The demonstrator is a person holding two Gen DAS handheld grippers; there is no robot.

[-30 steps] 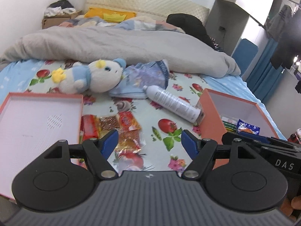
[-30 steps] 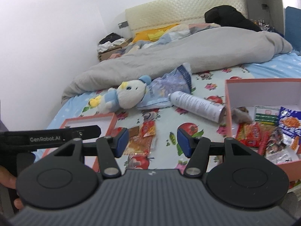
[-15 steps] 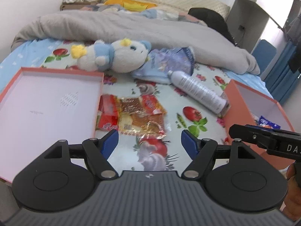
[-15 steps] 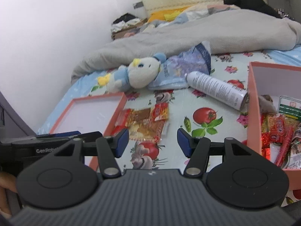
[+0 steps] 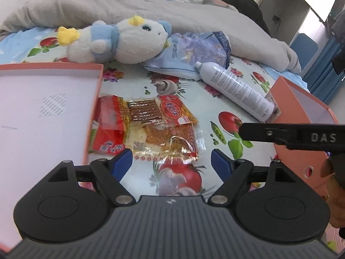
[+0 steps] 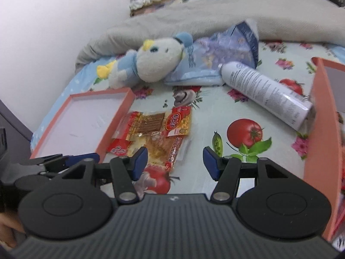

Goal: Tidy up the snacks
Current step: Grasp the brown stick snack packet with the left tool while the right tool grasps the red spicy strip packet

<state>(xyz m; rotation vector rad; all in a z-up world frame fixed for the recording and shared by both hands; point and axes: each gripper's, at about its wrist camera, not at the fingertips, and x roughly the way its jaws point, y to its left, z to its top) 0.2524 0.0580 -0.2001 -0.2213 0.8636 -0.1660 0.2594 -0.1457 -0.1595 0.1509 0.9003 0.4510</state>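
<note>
Left wrist view has the left gripper point(image 5: 171, 158) spread wide and holding nothing, hovering low over the bed right at the near edge of the snack packets point(image 5: 151, 127). The right gripper point(image 6: 175, 158) is just as wide and empty, hanging beside it over the same pile.

The packets sit overlapped in a loose heap on the fruit-print sheet point(image 5: 228, 129), jammed against the wall of the shallow orange lid point(image 5: 94, 99) on the left. So the obvious risk is pinching two or three at once, since the crinkly foil edges lie on top of each other, or only catching a slippery corner that slides out on the lift. The soft bedding could also give way under the fingertips, so a push down may just sink the packet.

Further out, the white spray bottle point(image 5: 235, 88) leans against the orange box point(image 5: 301, 99) where the snacks probably go; a swing to the right could knock it rolling. With both grippers this close, they might bump each other too.
</note>
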